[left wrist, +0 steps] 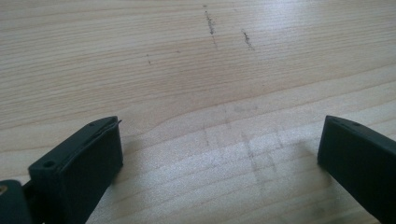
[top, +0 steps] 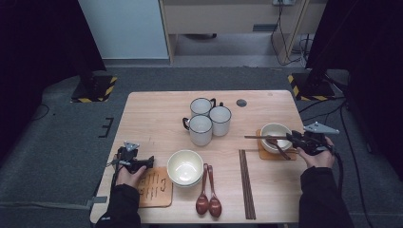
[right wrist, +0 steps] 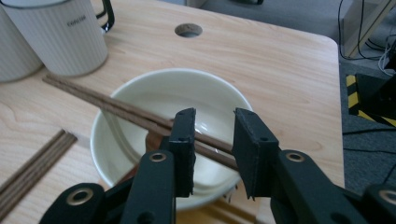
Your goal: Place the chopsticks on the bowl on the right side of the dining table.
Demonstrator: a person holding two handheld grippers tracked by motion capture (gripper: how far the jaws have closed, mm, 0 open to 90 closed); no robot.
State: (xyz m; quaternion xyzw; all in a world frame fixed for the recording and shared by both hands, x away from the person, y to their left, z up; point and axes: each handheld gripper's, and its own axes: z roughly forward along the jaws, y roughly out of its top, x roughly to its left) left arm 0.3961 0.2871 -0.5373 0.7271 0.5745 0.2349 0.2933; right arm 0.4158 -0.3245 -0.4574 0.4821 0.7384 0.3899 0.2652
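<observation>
We see a pair of chopsticks [right wrist: 140, 116] across the rim of the cream bowl [right wrist: 140, 100], between the right gripper [right wrist: 212, 149] fingers, which look nearly closed on them. The left gripper [left wrist: 219, 154] fingers gape wide above bare bench [left wrist: 187, 60].

three white mugs [top: 209, 118] are counted on the table [top: 157, 109]. two cream bowls are seen, one nearer [top: 185, 167] and one on a mat [top: 275, 137]. two brown spoons [top: 208, 199] are laid side by side. two wooden mats are counted, and two sets of chopsticks [top: 246, 183].
</observation>
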